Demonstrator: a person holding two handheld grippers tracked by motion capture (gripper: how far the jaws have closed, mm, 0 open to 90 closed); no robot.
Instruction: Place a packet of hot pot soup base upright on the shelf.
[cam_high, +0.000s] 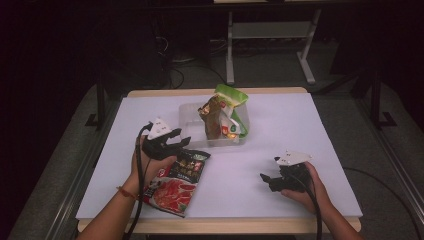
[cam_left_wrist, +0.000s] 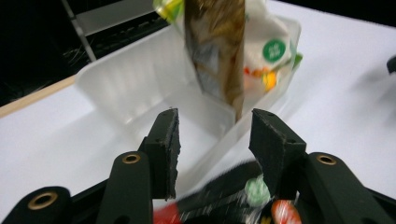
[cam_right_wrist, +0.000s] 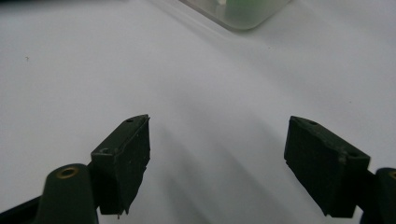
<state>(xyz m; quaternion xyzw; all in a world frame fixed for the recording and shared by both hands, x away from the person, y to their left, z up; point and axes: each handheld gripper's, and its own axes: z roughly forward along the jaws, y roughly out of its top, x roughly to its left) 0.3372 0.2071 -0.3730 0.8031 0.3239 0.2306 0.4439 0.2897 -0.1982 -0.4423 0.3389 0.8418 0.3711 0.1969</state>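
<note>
A clear plastic bin (cam_high: 191, 113) stands at the table's far middle. A brown snack bag (cam_high: 212, 118) and a green-and-white bag (cam_high: 236, 107) stand upright in its right end. A red, dark-topped packet (cam_high: 177, 183) lies flat on the table at the near left. My left gripper (cam_high: 178, 140) hovers over the packet's top end, pointing at the bin. Its jaws are open with nothing between them. The left gripper view shows the bin wall (cam_left_wrist: 126, 84), the brown bag (cam_left_wrist: 217, 46) and the packet (cam_left_wrist: 224, 192) below the left gripper (cam_left_wrist: 215, 122). My right gripper (cam_high: 266, 178) rests open at the near right.
A white sheet (cam_high: 300, 130) covers the table, with a wooden edge along the front (cam_high: 235, 225). The right gripper (cam_right_wrist: 217, 135) looks over bare sheet toward a corner of the bin (cam_right_wrist: 238, 11). A grey desk frame (cam_high: 270, 45) stands on the dark floor behind.
</note>
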